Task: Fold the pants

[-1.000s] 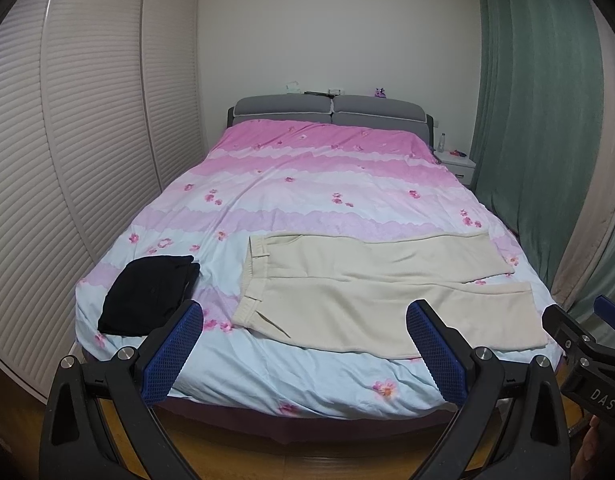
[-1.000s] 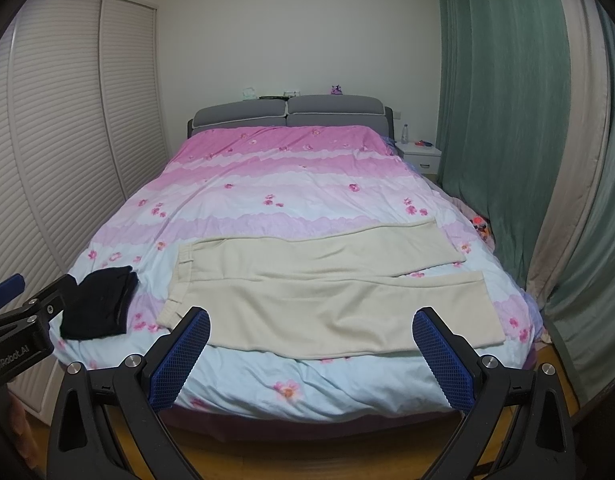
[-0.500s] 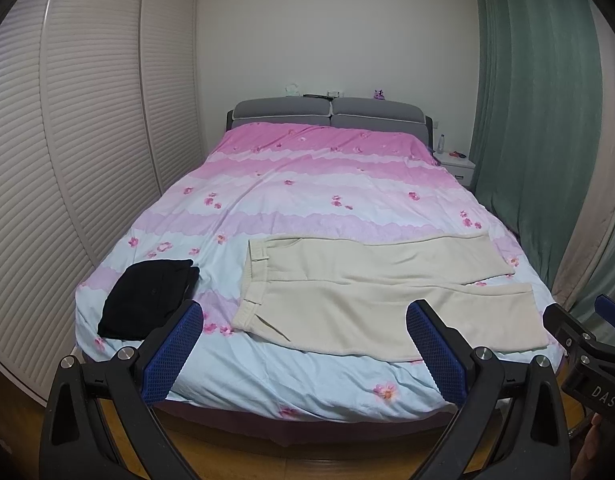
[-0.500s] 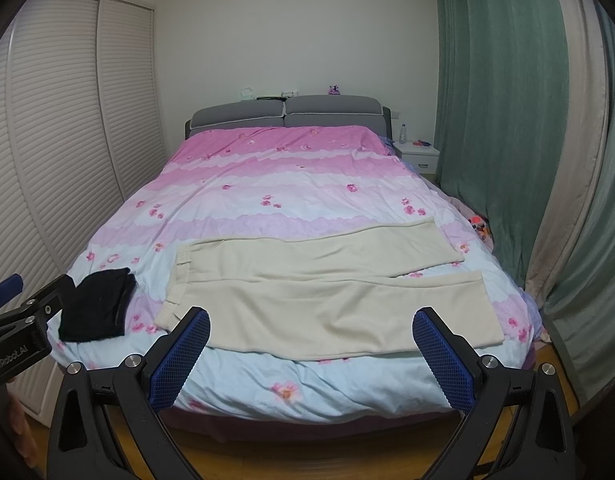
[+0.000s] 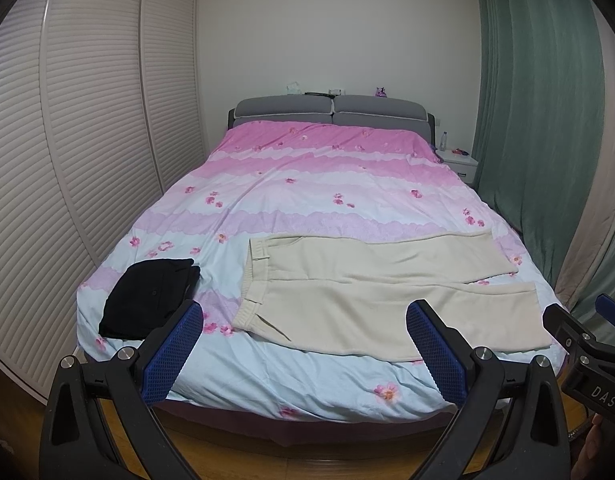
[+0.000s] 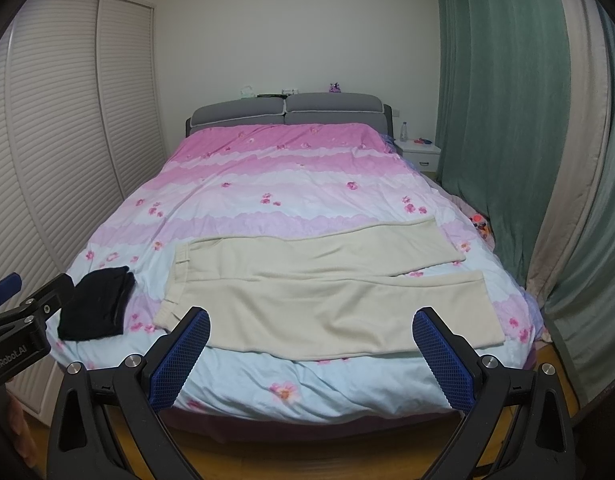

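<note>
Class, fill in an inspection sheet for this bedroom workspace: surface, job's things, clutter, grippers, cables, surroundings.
Surface: bed with pink floral cover.
Job's things: beige pants spread flat, unfolded, waistband at left.
Clutter: black garment lying left of the pants, apart from them.
Grippers: left gripper and right gripper open, off the bed, holding nothing.
Cables: nothing seen.
Surroundings: louvred wardrobe, green curtain, nightstand.

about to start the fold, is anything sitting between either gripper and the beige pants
Nothing visible does. The beige pants lie flat and bare on the bed, ahead of the open left gripper and right gripper. The black garment lies apart, off to the left.
</note>
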